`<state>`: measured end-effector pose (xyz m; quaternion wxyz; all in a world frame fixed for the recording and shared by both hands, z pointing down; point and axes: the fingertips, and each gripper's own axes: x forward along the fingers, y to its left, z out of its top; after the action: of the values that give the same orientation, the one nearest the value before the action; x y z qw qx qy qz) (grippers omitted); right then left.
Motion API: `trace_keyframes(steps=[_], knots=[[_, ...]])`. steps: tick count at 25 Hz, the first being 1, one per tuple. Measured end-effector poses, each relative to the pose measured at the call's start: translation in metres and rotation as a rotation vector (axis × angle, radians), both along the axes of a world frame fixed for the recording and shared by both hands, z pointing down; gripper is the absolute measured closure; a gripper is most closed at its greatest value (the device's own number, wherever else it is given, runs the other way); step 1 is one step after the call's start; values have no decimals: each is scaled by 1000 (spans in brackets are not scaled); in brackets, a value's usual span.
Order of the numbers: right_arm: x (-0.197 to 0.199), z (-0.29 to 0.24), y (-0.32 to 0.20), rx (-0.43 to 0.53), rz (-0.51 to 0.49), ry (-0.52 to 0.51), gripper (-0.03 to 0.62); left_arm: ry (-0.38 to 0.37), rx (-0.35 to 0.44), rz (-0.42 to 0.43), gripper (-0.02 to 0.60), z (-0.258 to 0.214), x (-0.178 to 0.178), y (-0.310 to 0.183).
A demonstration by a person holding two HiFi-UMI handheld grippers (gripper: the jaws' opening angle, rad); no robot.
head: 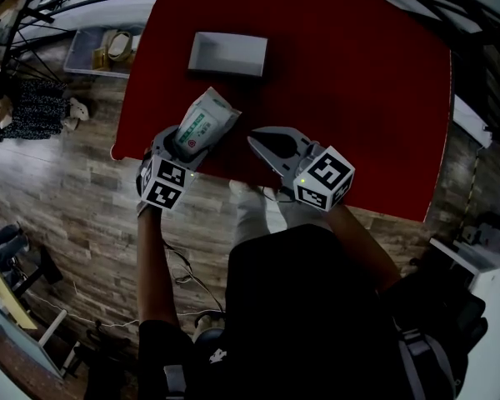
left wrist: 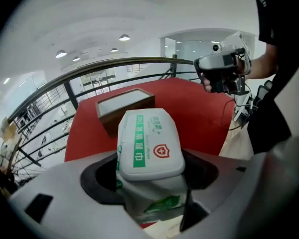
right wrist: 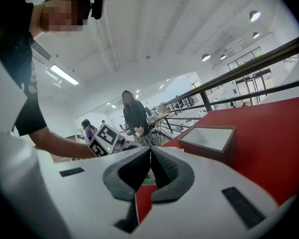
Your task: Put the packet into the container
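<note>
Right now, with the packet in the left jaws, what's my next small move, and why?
Probably carry the left gripper forward until it is over the container, and only then let go. Its jaws are closed on the packet. The container looks empty and sits farther ahead on the red table, with nothing lying between it and the packet.

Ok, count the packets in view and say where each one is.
1. The packet is held by the left gripper, above the near side of the red table, short of the box. No other shows.
</note>
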<state>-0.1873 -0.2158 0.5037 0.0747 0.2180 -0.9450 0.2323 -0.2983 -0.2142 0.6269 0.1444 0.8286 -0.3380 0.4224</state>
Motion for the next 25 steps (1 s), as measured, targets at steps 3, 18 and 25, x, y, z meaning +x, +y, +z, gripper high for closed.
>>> trace_keyframes(steps=[3, 18, 25], knots=[[5, -4, -5, 9, 16, -1, 572, -40, 28, 94, 250, -21, 1, -17], [55, 17, -12, -18, 190, 87, 571, -175, 60, 632, 250, -59, 47, -145], [71, 22, -9, -29, 258, 113, 571, -159, 10, 823, 250, -48, 69, -172]])
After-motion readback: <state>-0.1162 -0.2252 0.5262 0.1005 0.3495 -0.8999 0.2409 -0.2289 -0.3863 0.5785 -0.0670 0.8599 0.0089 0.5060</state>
